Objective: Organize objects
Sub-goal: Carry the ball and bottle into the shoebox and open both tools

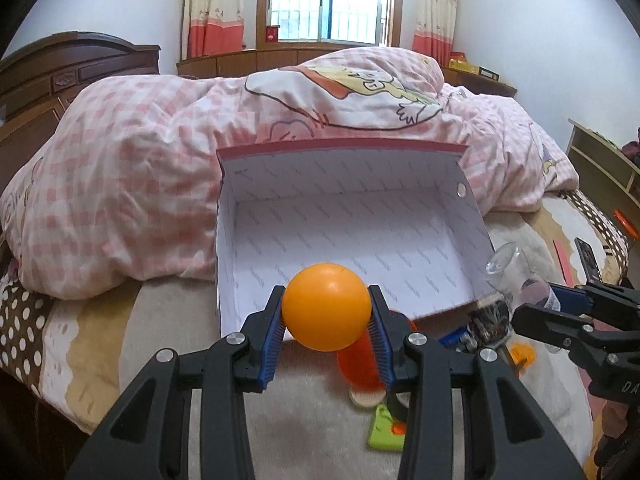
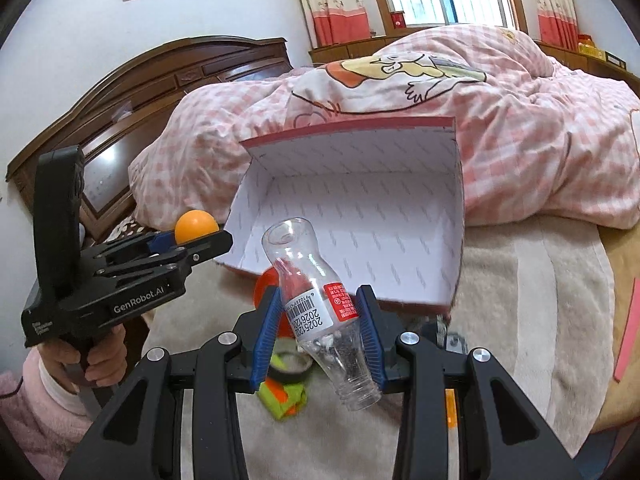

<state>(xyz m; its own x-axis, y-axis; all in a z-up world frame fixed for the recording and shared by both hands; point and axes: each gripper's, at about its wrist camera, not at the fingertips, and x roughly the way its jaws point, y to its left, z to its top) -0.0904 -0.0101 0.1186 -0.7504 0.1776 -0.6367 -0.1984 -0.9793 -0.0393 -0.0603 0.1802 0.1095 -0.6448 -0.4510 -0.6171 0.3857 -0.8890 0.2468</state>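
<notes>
— Bed (image 1: 168,320), beige cover, piled at the back with a pink checked quilt (image 1: 132,168).
— Anything on it?
— White-lined box (image 1: 352,216) with a red rim, lying open toward both cameras, back wall touching the quilt.
— And the left gripper (image 1: 326,312)?
— Fingers (image 1: 272,332) clenched on an orange ball (image 1: 326,306), blue pads pressing both sides. Held clear of the bed, in front of the box's near edge. Seen also from the right wrist view (image 2: 196,227), off to the left of the box, with a hand (image 2: 100,356) in a pink sleeve on the grip.
— Right gripper (image 2: 320,316)?
— Fingers (image 2: 370,336) grasping a clear empty plastic bottle (image 2: 316,300) around its labelled middle. Tilted, open mouth pointing up toward the box, base toward the camera. White barcode label and red label both showing.
— Loose bits below?
— Round orange piece (image 1: 358,364) on the cover just in front of the box. Roll of dark tape (image 2: 290,368) near it. Green and orange item (image 1: 386,428) closest to the camera. Small blue object (image 1: 454,338) and a dark bristly thing (image 1: 488,320) by the box's right corner, too blurred to name.
</notes>
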